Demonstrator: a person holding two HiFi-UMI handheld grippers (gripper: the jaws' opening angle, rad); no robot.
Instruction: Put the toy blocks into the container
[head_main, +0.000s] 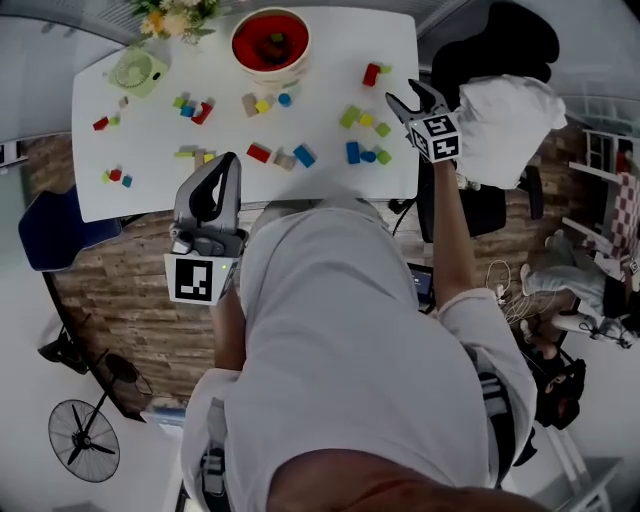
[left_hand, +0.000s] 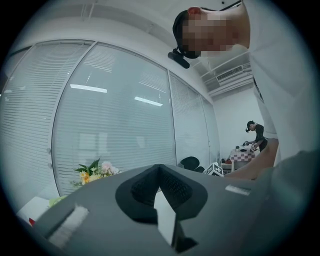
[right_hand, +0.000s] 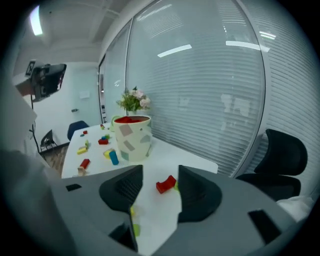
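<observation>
Coloured toy blocks lie scattered over the white table (head_main: 320, 30). The container (head_main: 270, 40) stands at the far edge; it is cream outside and red inside, and a few blocks lie in it. My right gripper (head_main: 405, 95) hovers open over the table's right end, with nothing between its jaws. A red block (head_main: 371, 73) lies just beyond it and shows between the jaws in the right gripper view as the red block (right_hand: 166, 184). The container (right_hand: 132, 137) stands farther left there. My left gripper (head_main: 232, 160) is raised over the near edge, shut and empty, and points at the window (left_hand: 115, 115).
Green, yellow and blue blocks (head_main: 365, 135) lie left of my right gripper. Flowers (head_main: 175, 15) and a green object (head_main: 135, 70) stand at the far left corner. A black chair (head_main: 500, 40) with a white cloth (head_main: 510, 115) stands right of the table, and a blue chair (head_main: 50, 230) left.
</observation>
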